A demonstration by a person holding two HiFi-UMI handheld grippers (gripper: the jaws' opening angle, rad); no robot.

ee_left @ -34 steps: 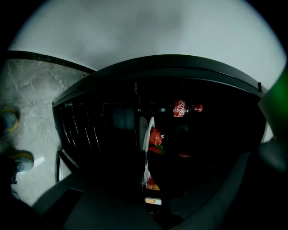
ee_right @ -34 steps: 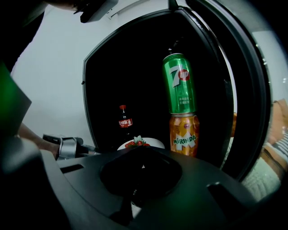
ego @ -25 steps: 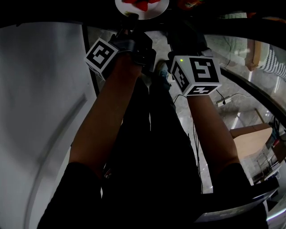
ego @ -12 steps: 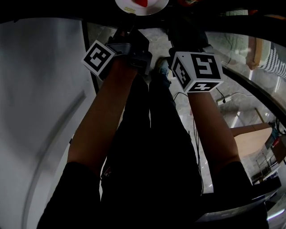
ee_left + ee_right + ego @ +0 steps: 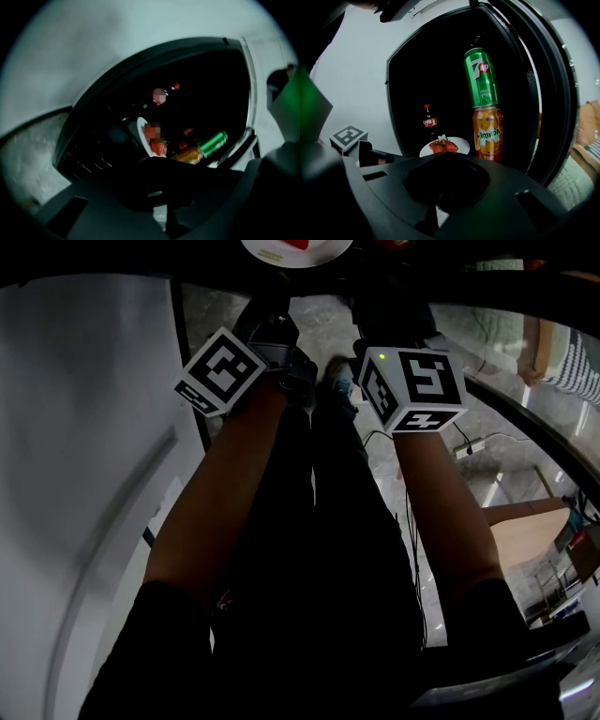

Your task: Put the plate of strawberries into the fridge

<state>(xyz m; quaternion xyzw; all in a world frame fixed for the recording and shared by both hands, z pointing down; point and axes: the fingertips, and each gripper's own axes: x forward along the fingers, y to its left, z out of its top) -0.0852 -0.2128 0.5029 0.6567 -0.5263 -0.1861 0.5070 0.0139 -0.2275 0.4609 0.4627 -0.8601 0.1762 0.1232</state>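
Observation:
The white plate (image 5: pixel 461 142) of strawberries (image 5: pixel 444 146) rests inside the dark fridge, beside the cans. In the head view its rim (image 5: pixel 323 251) shows at the top edge. In the left gripper view the plate (image 5: pixel 142 133) appears edge-on because that view is rolled. My left gripper (image 5: pixel 274 310) sits just below the plate and apart from it. Its jaws (image 5: pixel 161 164) look shut with nothing between them. My right gripper (image 5: pixel 389 310) hangs beside it at the fridge opening. Its jaws (image 5: pixel 445 161) also look shut and empty.
A green can (image 5: pixel 482 78) stands on an orange can (image 5: pixel 488 133) right of the plate. A cola bottle (image 5: pixel 428 123) stands behind it. The white fridge door (image 5: pixel 84 427) fills the left. A cardboard box (image 5: pixel 530 531) sits on the floor at right.
My left gripper has rolled, turning its marker cube, and has drawn slightly back from the plate. The plate stays put in the fridge. The right gripper barely moved.

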